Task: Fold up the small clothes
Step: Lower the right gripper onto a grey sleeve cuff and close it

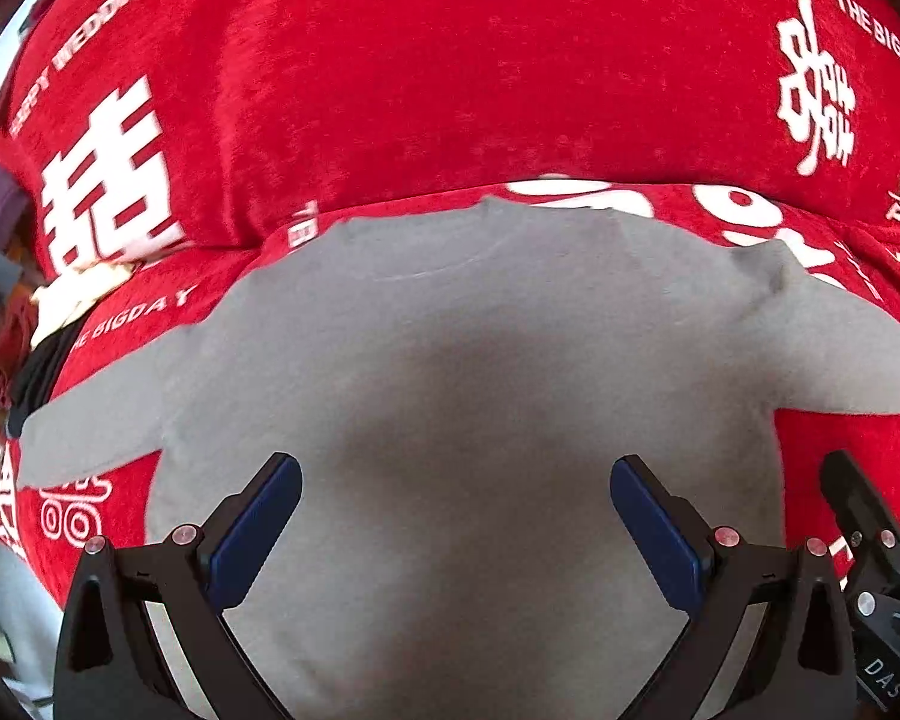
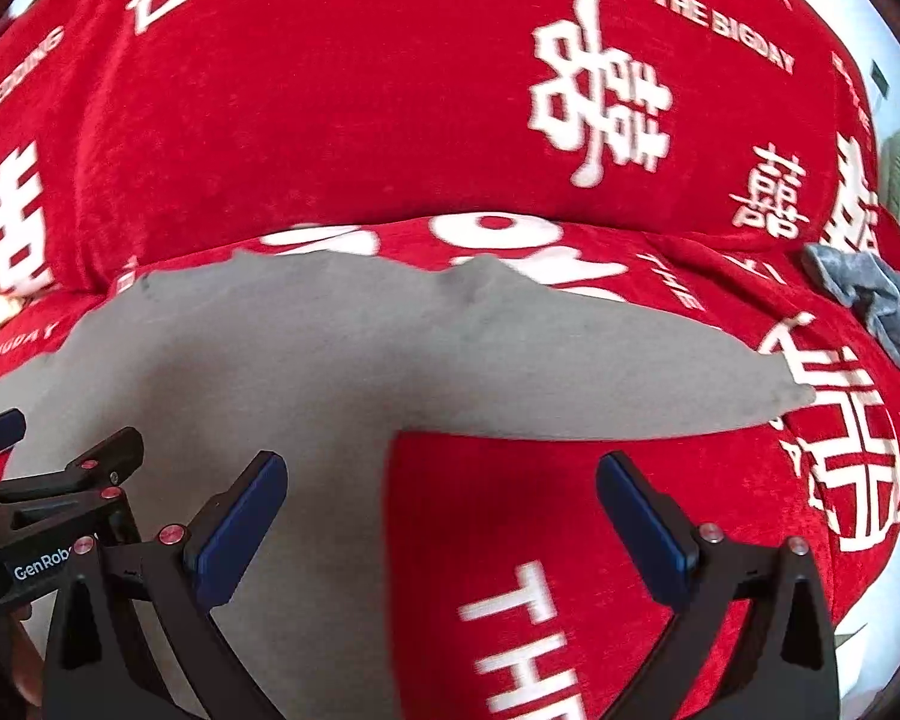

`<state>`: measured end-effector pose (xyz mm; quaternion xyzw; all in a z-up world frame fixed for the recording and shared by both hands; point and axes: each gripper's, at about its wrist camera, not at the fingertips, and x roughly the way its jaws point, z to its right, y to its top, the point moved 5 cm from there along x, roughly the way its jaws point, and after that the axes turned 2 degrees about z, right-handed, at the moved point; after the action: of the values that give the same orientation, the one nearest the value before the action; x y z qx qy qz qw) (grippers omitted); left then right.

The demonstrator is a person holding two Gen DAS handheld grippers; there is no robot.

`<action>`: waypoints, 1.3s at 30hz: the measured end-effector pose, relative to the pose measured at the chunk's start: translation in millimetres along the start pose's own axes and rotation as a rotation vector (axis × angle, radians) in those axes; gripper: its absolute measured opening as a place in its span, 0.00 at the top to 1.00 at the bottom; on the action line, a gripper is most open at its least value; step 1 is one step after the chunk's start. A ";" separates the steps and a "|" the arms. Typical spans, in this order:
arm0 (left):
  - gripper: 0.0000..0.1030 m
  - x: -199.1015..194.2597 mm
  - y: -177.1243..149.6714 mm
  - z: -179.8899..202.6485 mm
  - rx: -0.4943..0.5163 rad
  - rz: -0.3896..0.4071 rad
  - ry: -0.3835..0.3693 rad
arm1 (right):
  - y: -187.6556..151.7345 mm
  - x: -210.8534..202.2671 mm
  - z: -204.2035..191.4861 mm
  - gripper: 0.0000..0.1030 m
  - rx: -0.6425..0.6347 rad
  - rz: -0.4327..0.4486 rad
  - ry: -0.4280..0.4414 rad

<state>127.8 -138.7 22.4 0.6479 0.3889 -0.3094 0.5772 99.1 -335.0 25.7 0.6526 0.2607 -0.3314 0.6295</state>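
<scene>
Grey shirt [image 1: 450, 360]: soft, light, limp; you grasp a sleeve [image 2: 630, 384] edge.
Left gripper [image 1: 456, 516]: jaws apart, empty.
Right gripper [image 2: 441, 510]: jaws apart, empty.

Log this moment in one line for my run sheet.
grey shirt: flat, sleeves spread | left gripper: open | right gripper: open | red cloth: beneath

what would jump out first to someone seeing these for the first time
The bright red blanket with white wedding lettering fills both views. On it a small grey long-sleeved shirt lies flat, sleeves spread out to both sides. The left gripper hangs open over the shirt's body, and the right gripper hangs open over its side edge.
</scene>
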 end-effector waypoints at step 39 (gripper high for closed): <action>0.00 105.2 70.0 126.1 -0.072 -0.147 -0.046 | -9.1 62.5 315.1 0.94 0.646 0.137 0.082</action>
<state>247.4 -250.1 -49.5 0.5891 0.4330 -0.3517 0.5846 99.6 -652.5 -23.9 0.8473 0.1229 -0.3274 0.3997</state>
